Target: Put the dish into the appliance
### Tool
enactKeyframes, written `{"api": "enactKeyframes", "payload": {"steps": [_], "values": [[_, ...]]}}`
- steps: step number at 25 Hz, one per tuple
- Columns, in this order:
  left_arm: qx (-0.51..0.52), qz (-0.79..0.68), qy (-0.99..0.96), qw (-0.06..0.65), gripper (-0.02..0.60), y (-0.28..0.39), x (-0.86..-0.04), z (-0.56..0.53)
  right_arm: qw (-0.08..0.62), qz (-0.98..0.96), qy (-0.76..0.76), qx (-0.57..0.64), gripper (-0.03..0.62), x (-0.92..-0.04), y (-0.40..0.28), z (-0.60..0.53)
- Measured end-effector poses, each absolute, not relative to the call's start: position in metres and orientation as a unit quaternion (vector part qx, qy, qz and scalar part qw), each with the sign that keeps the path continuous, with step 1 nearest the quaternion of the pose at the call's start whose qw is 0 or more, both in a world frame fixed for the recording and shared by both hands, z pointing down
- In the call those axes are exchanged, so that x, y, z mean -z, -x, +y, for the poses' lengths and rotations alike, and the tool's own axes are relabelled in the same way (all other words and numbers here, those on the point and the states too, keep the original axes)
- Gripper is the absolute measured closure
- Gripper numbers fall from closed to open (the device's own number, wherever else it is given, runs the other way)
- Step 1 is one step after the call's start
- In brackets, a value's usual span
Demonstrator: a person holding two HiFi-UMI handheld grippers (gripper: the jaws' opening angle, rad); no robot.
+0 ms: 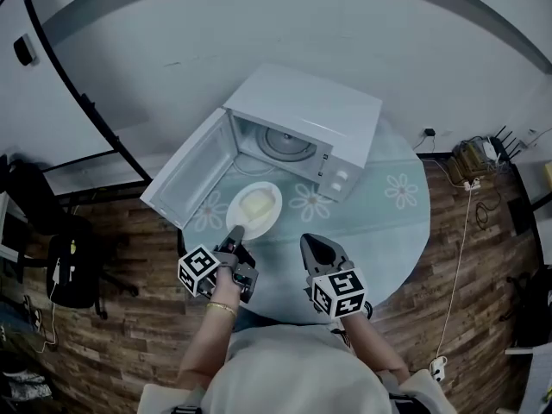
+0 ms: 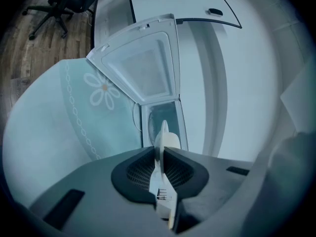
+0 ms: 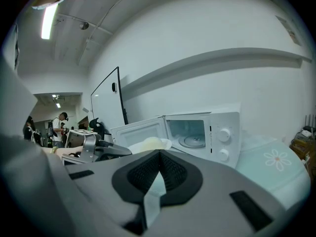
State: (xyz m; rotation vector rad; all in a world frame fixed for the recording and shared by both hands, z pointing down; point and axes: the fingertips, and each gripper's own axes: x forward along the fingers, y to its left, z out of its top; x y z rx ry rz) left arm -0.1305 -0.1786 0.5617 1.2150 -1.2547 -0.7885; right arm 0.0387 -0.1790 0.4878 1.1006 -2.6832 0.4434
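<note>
1. The plate (image 1: pixel 254 207), with a pale mound of food on it, sits just in front of the open microwave (image 1: pixel 302 128) and is not yet inside; whether it is clear of the table (image 1: pixel 388 222) you cannot tell from above
2. Your left gripper (image 1: pixel 235 231) is clamped on the near rim of the plate, and nothing else supports it. With the load far out from the pads, the plate could sag or twist in the grip and the food could slide off
3. The open door (image 1: pixel 185 175) swings out on the left, close beside the plate. If you drift left on the way in, the rim could knock against it; if you come in too low, the far edge could catch the sill before it reaches the turntable (image 1: pixel 285 143)
4. Your right gripper (image 1: pixel 315 247) has its jaws together on nothing, and it hangs just right of the plate; it could steady the plate if the grip slips
5. Only the left gripper view shows the plate (image 2: pixel 163 152) edge-on between the pads, which confirms the pinch is thin
6. Only the right gripper view shows the scene from the side: the plate (image 3: pixel 150 143) looks roughly level with the oven floor. It also shows the knobs (image 3: pixel 224 135) and people (image 3: pixel 61 125) far off, which the head view misses
</note>
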Motion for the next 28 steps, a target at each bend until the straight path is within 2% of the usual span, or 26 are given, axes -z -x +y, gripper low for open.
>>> {"api": "enactKeyframes", "payload": {"steps": [28], "values": [[0.317,-0.526,-0.504,0.607,0.535,0.148,-0.632,-0.364,0.124,-0.874,-0.434,-0.178,0.589,-0.518,-0.024,-0.264]]}}
